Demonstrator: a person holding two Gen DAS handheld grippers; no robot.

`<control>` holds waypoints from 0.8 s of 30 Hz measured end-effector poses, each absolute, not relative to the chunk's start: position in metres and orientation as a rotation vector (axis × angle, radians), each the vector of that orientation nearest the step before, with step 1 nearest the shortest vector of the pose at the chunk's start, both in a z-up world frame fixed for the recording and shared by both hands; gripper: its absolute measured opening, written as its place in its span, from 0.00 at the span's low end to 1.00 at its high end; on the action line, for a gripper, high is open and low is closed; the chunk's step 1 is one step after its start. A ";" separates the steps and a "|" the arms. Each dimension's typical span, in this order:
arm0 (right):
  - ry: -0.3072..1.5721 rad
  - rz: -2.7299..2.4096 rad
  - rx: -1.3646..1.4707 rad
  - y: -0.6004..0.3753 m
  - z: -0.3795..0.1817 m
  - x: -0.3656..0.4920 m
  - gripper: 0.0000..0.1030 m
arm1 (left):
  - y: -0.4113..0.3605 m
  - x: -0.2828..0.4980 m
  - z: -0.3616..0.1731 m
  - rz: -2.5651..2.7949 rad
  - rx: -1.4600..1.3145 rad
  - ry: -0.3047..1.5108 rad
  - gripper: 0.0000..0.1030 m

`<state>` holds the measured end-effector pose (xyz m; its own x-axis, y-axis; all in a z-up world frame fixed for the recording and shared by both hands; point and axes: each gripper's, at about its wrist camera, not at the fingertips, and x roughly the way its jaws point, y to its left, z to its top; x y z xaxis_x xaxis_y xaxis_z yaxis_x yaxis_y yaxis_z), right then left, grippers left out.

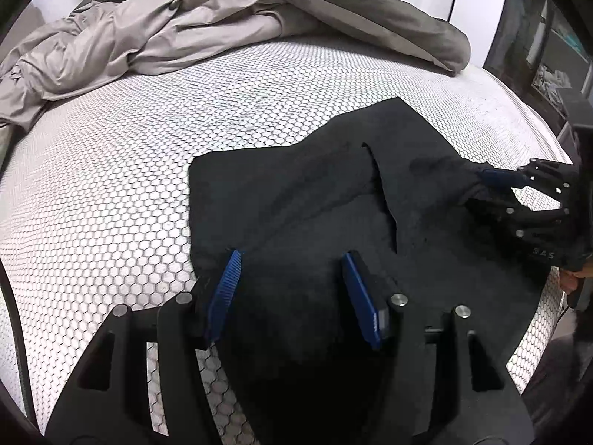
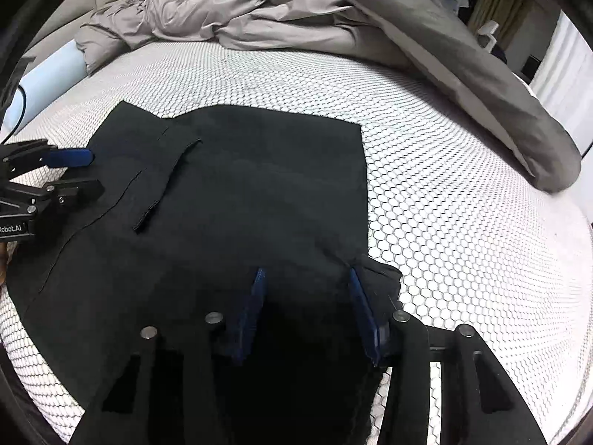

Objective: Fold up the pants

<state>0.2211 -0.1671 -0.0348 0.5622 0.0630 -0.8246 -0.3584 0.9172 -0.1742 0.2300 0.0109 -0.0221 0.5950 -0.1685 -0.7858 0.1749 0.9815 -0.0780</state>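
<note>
The black pants [image 1: 307,207] lie folded flat on the hexagon-patterned mattress [image 1: 111,185], also in the right wrist view [image 2: 252,185]. A pocket slit [image 2: 166,185] shows on top. My left gripper [image 1: 291,256] is open, its blue pads over the near edge of the pants; it also shows at the left of the right wrist view [image 2: 94,172]. My right gripper [image 2: 305,272] is open over the pants' near right corner. In the left wrist view it [image 1: 470,189] sits at the pants' right edge, and the cloth is bunched around its tips.
A crumpled grey duvet [image 1: 148,37] is heaped at the far side of the bed and runs down the right side [image 2: 481,92]. A pale blue roll [image 2: 52,74] lies at the far left. Dark furniture [image 1: 548,55] stands beyond the bed's right edge.
</note>
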 end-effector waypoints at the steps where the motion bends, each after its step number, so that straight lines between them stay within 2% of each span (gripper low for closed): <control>1: 0.940 0.257 -0.327 -0.167 -0.029 0.220 0.46 | 0.012 0.229 -0.017 -0.185 0.006 0.904 0.50; 6: 0.870 0.313 -0.193 -0.158 -0.004 0.230 0.47 | 0.010 0.241 0.003 -0.170 -0.084 0.817 0.50; 11: 0.986 0.322 -0.280 -0.121 -0.055 0.260 0.46 | 0.000 0.268 -0.032 -0.150 -0.079 0.930 0.49; 15: 0.962 0.291 -0.318 -0.146 -0.049 0.251 0.46 | 0.013 0.254 -0.029 -0.157 -0.054 0.911 0.49; 17: 0.968 0.326 -0.261 -0.176 -0.047 0.246 0.41 | 0.025 0.246 -0.028 -0.157 -0.079 0.910 0.49; 20: 0.928 0.329 -0.234 -0.199 -0.035 0.232 0.41 | 0.041 0.226 -0.015 -0.026 -0.037 0.902 0.49; 24: 0.853 0.328 -0.256 -0.197 -0.014 0.196 0.41 | 0.037 0.186 0.012 -0.098 -0.081 0.798 0.49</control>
<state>0.1956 -0.1973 -0.0140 0.6127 0.1799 -0.7696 -0.3820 0.9198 -0.0891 0.1855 0.0372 0.0124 0.6938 -0.1187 -0.7103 0.0573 0.9923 -0.1099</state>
